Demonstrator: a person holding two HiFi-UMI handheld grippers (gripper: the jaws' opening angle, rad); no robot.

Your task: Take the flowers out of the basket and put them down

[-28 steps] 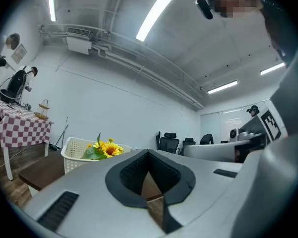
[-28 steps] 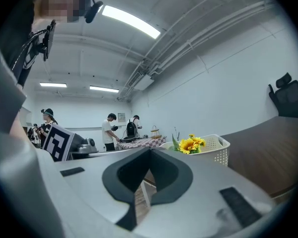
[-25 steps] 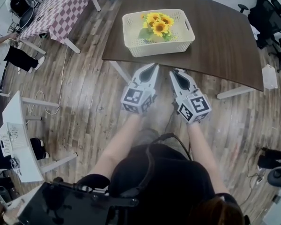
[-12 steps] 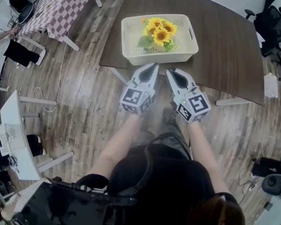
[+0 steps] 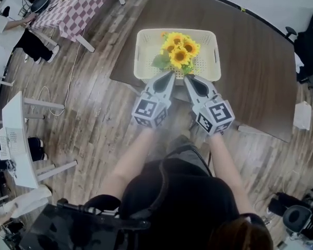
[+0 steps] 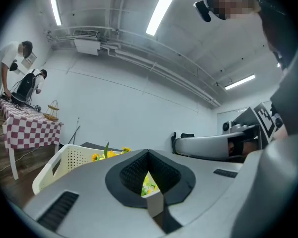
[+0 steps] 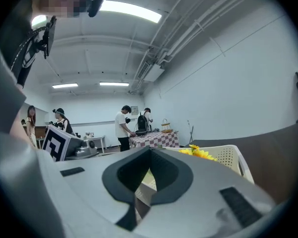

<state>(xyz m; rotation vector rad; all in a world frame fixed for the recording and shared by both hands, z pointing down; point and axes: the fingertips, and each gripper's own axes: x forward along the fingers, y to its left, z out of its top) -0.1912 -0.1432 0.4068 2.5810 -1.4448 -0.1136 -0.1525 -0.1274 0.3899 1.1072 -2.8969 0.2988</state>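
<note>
The flowers [image 5: 179,50], a bunch of yellow sunflowers with green leaves, lie in the cream perforated basket [image 5: 146,61], about the middle of it; the basket stands on the dark brown worktop [image 5: 250,72], close to the edge nearest the person. Both grippers are held level and side by side in front of the person, pointing at the basket. The left gripper [image 5: 170,75] has its fingers clenched together with nothing between them; in the left gripper view only a small diamond-shaped gap in the black pads lets a sliver of yellow and green show from beyond. The right gripper [image 5: 188,79] is likewise clenched and empty; in the right gripper view the basket's rim and the yellow blooms rise just past its tip. In the head view both tips reach the basket's near wall; whether either touches it I cannot tell. The flowers lie apart from both grippers, untouched, farther in than the tips. A checked table [image 5: 86,4] stands well apart on the wooden floor [image 5: 94,113], up and to the left; in the right gripper view several people [image 7: 123,128] stand by it. A white desk [image 5: 15,139] sits at the left edge of the head view; a dark office chair [image 5: 310,46] stands beyond the worktop's right end.
</note>
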